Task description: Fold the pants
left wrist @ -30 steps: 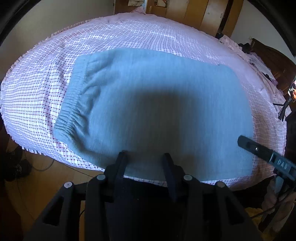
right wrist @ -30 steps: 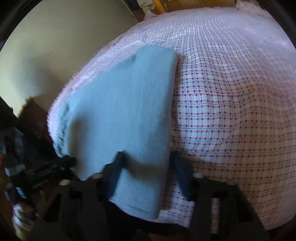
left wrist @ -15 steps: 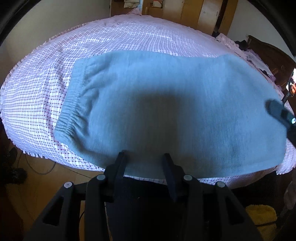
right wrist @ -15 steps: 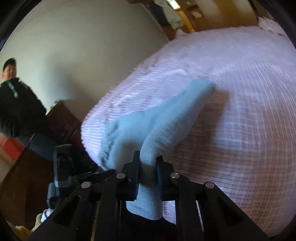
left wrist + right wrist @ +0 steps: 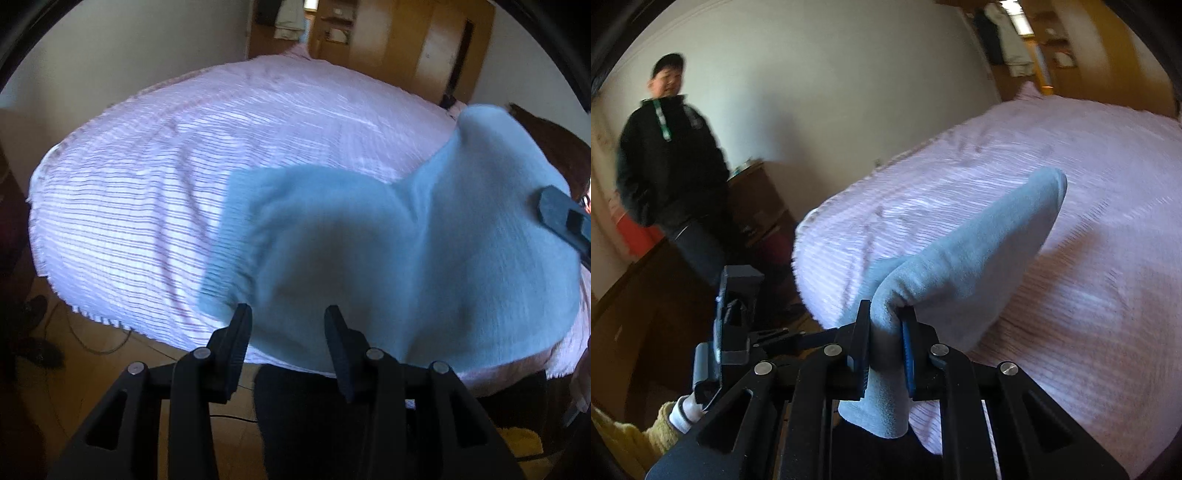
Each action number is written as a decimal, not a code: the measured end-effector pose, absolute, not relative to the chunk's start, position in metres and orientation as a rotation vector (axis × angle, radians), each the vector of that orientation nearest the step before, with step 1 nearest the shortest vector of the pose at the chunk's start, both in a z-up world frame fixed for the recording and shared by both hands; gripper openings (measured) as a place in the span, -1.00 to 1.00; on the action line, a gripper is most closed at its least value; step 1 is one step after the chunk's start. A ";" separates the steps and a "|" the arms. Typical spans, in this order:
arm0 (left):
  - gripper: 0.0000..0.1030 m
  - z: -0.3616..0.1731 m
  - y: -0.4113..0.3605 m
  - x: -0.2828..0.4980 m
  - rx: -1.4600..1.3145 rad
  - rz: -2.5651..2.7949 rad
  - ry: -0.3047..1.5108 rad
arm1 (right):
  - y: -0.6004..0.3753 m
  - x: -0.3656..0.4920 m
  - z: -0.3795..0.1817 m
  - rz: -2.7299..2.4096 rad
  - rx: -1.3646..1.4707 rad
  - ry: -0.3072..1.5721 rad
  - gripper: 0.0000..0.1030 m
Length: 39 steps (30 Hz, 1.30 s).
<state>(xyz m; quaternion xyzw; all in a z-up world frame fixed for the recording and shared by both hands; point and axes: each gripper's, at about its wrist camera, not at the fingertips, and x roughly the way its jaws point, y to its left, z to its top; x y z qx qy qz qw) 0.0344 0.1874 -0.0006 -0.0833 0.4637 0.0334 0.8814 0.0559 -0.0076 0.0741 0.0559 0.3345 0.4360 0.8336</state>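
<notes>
**Right gripper pinches one end of the blue pants above the bed**

The pants (image 5: 388, 266) are pale blue, soft and fleecy, and lie partly on the bed (image 5: 166, 192), which wears a pink checked cover. In the left wrist view their long axis runs across the bed's near edge: the gathered waistband (image 5: 229, 258) points toward the open stretch of cover, while the opposite end rises off the bed into a raised flap at the far side of the picture. The middle of the garment rests on the bed, close to its near edge, with a shadow over it.

The right gripper (image 5: 884, 332) has its jaws pressed together on a bunched fold of the pants (image 5: 960, 266). A short tail of cloth hangs below the jaws, and the rest stretches away from them in a long ridge, off the bed cover, toward the bed's middle.

The left gripper (image 5: 288, 325) has its jaws spread partway, with nothing pinched; its tips hover over the near edge of the pants, just inside the bed's near edge. Whether they touch the cloth cannot be told.

Beyond the bed's corner, in the right wrist view, a person (image 5: 668, 158) in a dark jacket stands near the wall.
</notes>
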 end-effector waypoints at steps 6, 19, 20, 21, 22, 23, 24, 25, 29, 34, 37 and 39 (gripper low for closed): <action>-0.17 0.002 0.224 0.034 -0.199 0.154 0.957 | 0.044 0.070 0.068 1.015 0.100 0.759 -0.86; -0.17 -0.007 0.276 0.028 -0.257 0.256 0.989 | 0.153 0.106 0.003 0.993 -0.018 1.008 -0.72; -0.17 -0.008 0.279 0.030 -0.267 0.259 0.993 | 0.153 0.104 0.002 0.984 -0.024 1.023 -0.71; -0.18 -0.008 0.282 0.031 -0.279 0.261 0.996 | 0.151 0.104 0.001 0.983 -0.026 1.031 -0.69; -0.18 -0.007 0.284 0.032 -0.286 0.261 0.995 | 0.147 0.103 0.002 0.983 -0.022 1.026 -0.65; -0.17 -0.006 0.286 0.033 -0.289 0.260 0.994 | 0.140 0.101 0.005 0.976 -0.012 1.014 -0.61; -0.17 -0.004 0.286 0.034 -0.284 0.249 0.988 | 0.134 0.100 0.006 0.967 -0.001 1.003 -0.49; -0.16 -0.002 0.286 0.036 -0.279 0.238 0.983 | 0.127 0.099 0.008 0.957 0.010 0.994 -0.35; 0.03 0.010 0.273 0.043 -0.267 0.138 0.958 | 0.091 0.099 0.017 0.886 0.054 0.969 -0.14; 0.23 0.017 0.257 0.055 -0.252 0.051 0.940 | 0.035 0.101 0.006 0.739 0.117 0.966 0.03; 0.23 0.012 0.250 0.068 -0.269 0.015 0.959 | 0.020 0.111 -0.013 0.683 0.132 1.023 0.04; 0.23 0.008 0.249 0.075 -0.289 -0.009 0.967 | 0.012 0.118 -0.026 0.660 0.169 1.064 0.04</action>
